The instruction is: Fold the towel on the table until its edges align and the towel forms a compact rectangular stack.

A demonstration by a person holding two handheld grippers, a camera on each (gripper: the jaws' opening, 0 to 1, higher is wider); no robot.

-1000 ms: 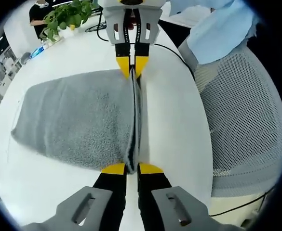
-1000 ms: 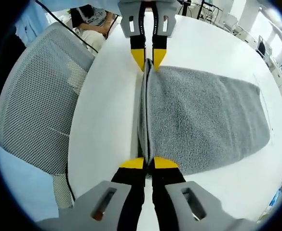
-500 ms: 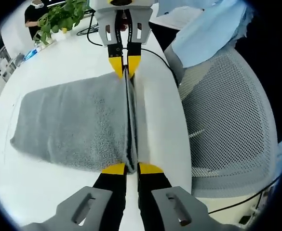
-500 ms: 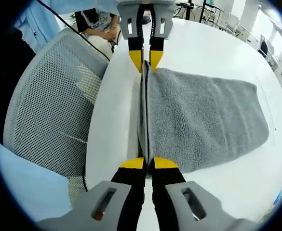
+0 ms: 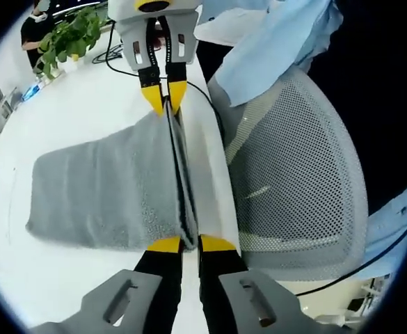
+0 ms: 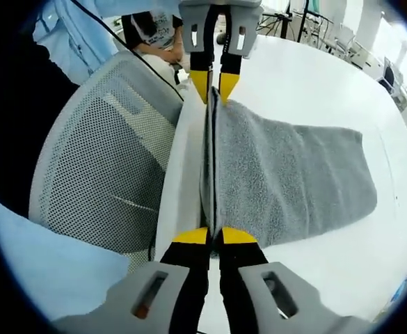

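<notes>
both views are bright and sharp, lit evenly from above. the white worktop (image 5: 85,90) shines almost blank, with only soft, faint shadows under the grey towel (image 6: 286,174). straight lines bend near the round edges, and far things there look small and a bit blurry.

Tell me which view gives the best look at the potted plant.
The left gripper view: the potted plant stands at the far end of the white table, its green leaves plain to see. In the right gripper view I cannot make it out; there the grey towel and mesh chair dominate.
</notes>
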